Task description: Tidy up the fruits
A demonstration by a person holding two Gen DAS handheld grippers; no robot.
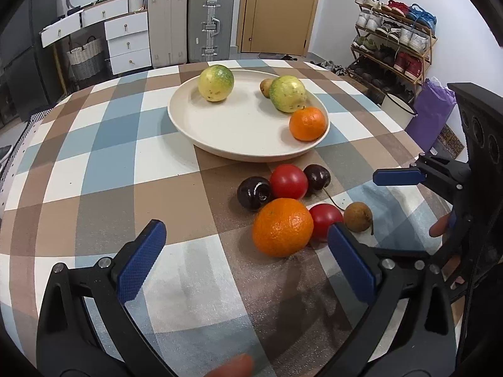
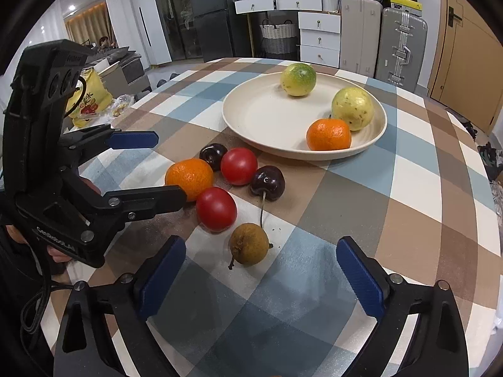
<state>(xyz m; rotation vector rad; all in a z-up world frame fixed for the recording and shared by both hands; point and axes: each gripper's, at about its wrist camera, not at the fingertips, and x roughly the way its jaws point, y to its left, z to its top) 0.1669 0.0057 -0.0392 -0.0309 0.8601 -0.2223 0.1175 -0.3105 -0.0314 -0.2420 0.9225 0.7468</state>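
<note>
A: Where are the fruits shown?

B: A loose cluster is seen on the checked desk (image 2: pixel 408 188), just in front of the plate (image 2: pixel 251 116): an orange (image 2: pixel 189 178), two tomatoes (image 2: pixel 239 166) (image 2: pixel 216 209), two cherries (image 2: pixel 268 183) (image 2: pixel 213 155) and a small brown fruit (image 2: pixel 249 243). Already inside the plate are two yellow-green fruits, a second orange (image 2: pixel 328 134) and, in the left wrist view, another small brown fruit (image 1: pixel 266 88).

A: How is the cluster placed relative to the jaws?

B: The brown fruit lies straight ahead of the right gripper (image 2: pixel 261 279), roughly centred between its pads and nearest to it; its stem end points back toward the camera. The desk orange (image 1: pixel 282 226) lies ahead of the left gripper (image 1: pixel 248 264), offset toward that gripper's right finger.

A: And the jaws?

B: Both pairs are shown spread wide with nothing between the pads. The brown fruit is judged the likelier next pick for the right hand.
</note>
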